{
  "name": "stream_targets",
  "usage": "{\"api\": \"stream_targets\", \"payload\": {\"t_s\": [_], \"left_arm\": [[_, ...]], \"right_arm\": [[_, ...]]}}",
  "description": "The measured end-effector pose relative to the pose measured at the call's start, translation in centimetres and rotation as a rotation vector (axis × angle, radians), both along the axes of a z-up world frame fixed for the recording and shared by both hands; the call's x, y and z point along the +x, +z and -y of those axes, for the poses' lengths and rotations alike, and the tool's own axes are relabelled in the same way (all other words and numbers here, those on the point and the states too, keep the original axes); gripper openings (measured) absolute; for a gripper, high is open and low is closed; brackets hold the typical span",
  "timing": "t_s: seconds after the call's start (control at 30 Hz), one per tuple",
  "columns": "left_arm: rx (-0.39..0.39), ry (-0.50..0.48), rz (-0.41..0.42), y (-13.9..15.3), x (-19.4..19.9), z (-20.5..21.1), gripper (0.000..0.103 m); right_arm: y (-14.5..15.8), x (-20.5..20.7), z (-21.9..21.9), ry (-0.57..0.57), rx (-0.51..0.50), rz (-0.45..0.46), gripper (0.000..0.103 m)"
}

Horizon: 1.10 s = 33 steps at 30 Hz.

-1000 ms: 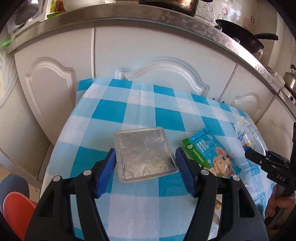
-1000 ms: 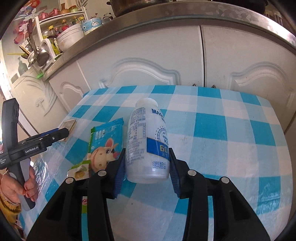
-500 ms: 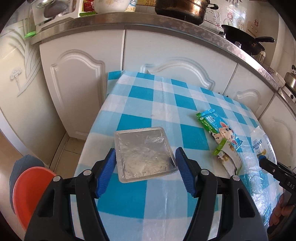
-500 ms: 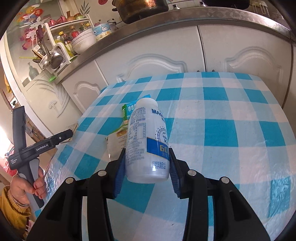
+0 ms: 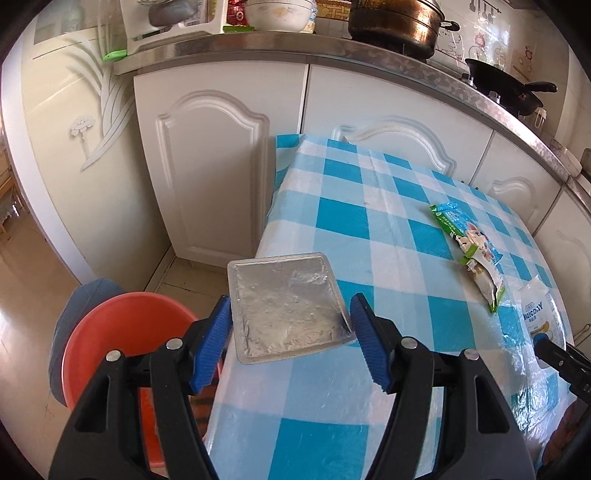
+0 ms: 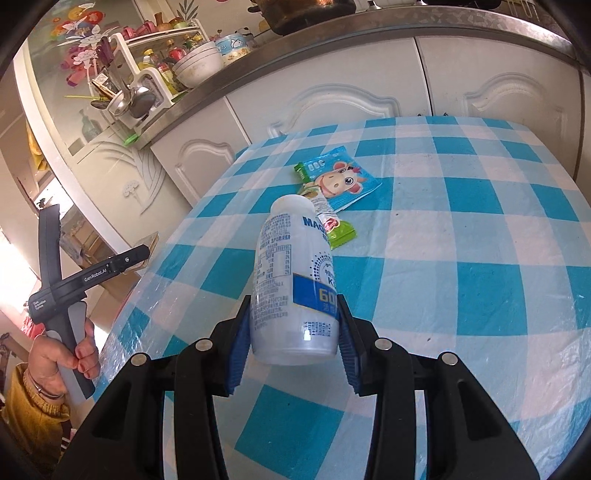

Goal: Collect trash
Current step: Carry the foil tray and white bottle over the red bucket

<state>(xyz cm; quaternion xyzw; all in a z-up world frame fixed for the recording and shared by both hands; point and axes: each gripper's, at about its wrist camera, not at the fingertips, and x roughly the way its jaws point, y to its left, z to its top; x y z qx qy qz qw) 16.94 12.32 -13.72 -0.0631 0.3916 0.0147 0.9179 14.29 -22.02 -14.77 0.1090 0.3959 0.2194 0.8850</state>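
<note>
Hiding bottle (image 6: pixel 295 291) base between claw pads

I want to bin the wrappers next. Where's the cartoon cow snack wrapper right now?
The cow wrapper lies flat on the checked tablecloth, just beyond the white bottle in the right gripper.

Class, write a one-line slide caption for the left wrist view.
Left gripper holds a foil tray at the table edge, above an orange bin.

Blue checked tablecloth (image 5: pixel 369 221), white cabinets (image 5: pixel 207 166), copper pot (image 5: pixel 395 22) on counter
</note>
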Motion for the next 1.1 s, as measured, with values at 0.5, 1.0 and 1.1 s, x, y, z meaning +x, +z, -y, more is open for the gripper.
{"api": "stream_targets", "payload": {"t_s": [0.5, 1.0, 1.1], "left_arm": [[0.014, 0.112, 0.0, -0.5, -4.8, -4.6, 0.066], [0.029, 0.233, -0.034, -2.8, -8.6, -10.2, 0.066], [0.027, 0.252, -0.048, -3.6, -9.1, -11.2, 0.066]], "right_arm": [[0.7, -2.2, -4.9, 0.113, -0.008, 0.009, 0.044], [1.6, -3.5, -12.1, 0.263, -0.064, 0.009, 0.044], [1.8, -3.6, -13.5, 0.289, -0.072, 0.009, 0.044]]}}
